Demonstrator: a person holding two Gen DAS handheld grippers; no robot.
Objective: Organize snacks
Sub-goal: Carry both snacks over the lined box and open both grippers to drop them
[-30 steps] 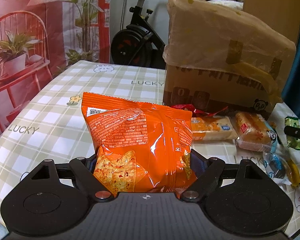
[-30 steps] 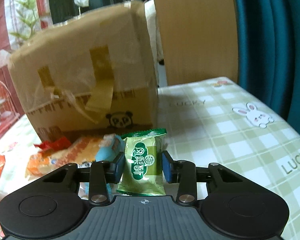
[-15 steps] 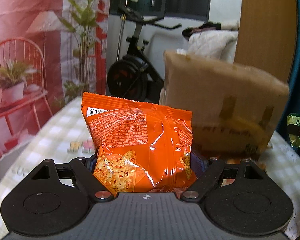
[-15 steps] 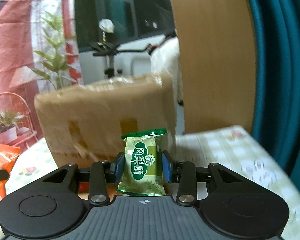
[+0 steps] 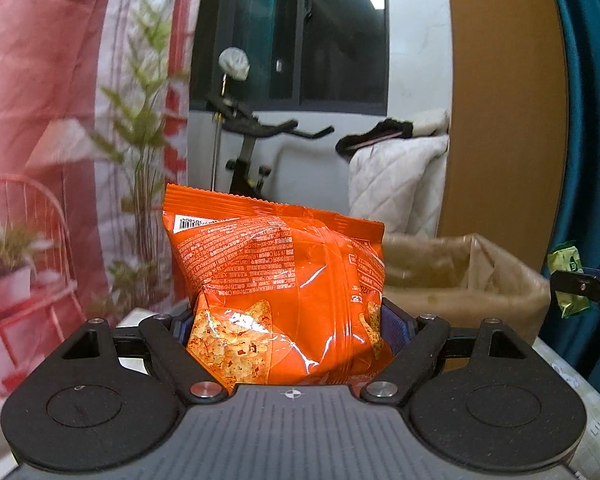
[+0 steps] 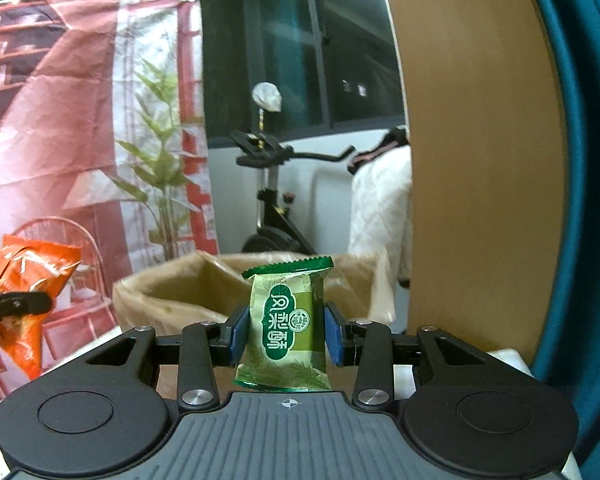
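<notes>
My left gripper (image 5: 286,322) is shut on a large orange chip bag (image 5: 276,280), which stands upright between the blue pads and hides the fingertips. My right gripper (image 6: 286,334) is shut on a small green snack packet (image 6: 288,328), also upright. Both are held high, level with the open top of a brown cardboard box (image 5: 460,276) (image 6: 188,288) just ahead. In the left wrist view the right gripper with its green packet (image 5: 568,280) shows at the right edge. The orange bag (image 6: 24,292) in the left gripper appears at the left edge of the right wrist view.
A checked tablecloth (image 5: 596,436) shows only at the lower right corner. Behind the box stand an exercise bike (image 5: 252,160), a white quilted cover (image 5: 396,184), a wooden panel (image 5: 504,120) and a teal curtain (image 6: 572,160). A red printed backdrop (image 6: 60,140) hangs at the left.
Both grippers have risen with their packets, from table level beside the box up to its open top. The table and the loose snacks have dropped out of view. Neither grip has changed.
</notes>
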